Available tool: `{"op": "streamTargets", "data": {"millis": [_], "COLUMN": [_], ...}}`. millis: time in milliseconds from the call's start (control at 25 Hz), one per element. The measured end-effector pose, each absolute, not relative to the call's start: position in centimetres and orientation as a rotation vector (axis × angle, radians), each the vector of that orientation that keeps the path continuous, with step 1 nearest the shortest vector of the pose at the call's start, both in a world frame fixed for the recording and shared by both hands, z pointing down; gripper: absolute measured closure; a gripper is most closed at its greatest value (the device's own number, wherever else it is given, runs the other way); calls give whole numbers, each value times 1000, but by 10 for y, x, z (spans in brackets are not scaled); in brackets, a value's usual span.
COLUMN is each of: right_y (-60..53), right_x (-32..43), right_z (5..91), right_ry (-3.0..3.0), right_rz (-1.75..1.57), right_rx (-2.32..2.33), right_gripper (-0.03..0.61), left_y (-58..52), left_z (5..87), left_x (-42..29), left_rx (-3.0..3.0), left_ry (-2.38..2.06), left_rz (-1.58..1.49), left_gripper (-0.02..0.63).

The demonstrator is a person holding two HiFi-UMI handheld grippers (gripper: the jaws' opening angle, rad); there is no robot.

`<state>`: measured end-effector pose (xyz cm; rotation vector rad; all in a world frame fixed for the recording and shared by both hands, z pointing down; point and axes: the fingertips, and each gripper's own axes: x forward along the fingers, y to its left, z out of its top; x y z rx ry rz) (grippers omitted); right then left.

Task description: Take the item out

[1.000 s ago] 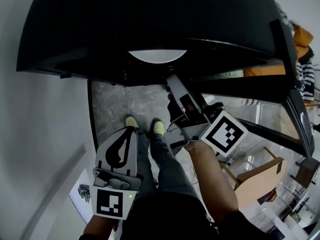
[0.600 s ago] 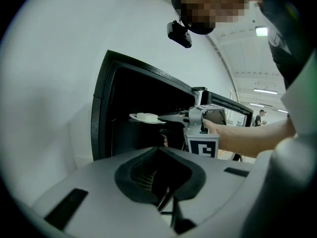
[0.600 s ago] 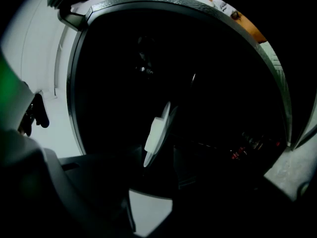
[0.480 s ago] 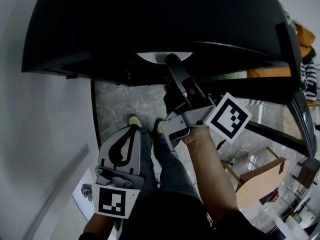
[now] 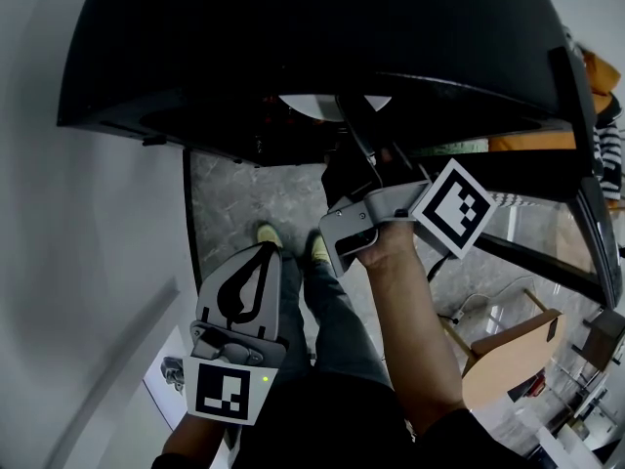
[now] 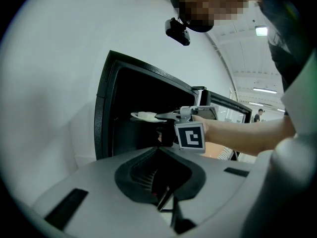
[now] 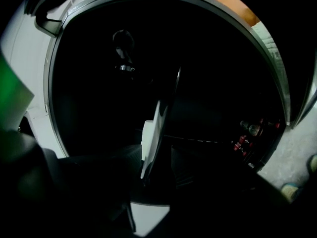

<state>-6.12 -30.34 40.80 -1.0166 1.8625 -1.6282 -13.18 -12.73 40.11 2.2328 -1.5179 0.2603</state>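
1. Now my right jaws (image 7: 158,168), just opened wide, straddle the rim of the white plate (image 7: 157,128) inside the black oven (image 5: 293,27); my left jaws (image 5: 266,254) sit together, empty.
2. Likely stiff, slick, breakable: clamp the near rim firmly, keep it level.

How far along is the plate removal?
Done: oven door open. In hand: right gripper reaches inside, jaws just opened wide, rim of the white plate between them, not clamped. Left gripper idles shut. To do: grip the plate, draw it out.
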Motion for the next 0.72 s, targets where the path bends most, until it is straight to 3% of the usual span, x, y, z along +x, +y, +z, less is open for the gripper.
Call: {"op": "streamTargets", "data": {"millis": [120, 320, 720], "right_y": [-305, -306, -303], "right_x": [-60, -62, -61], "right_z": [411, 404, 408], "right_ry": [1813, 1784, 1694], "right_rz": [-1648, -1640, -1733], "right_rx": [-1029, -1031, -1036], "right_gripper": [399, 493, 525], "left_y": [-126, -127, -126], "left_z": [402, 400, 398], "left_x": [-130, -129, -122], "left_rx": [2238, 2247, 2254], "left_ry": [-1507, -1503, -1498], "left_rz": [268, 277, 277], "left_gripper": [604, 604, 604]}}
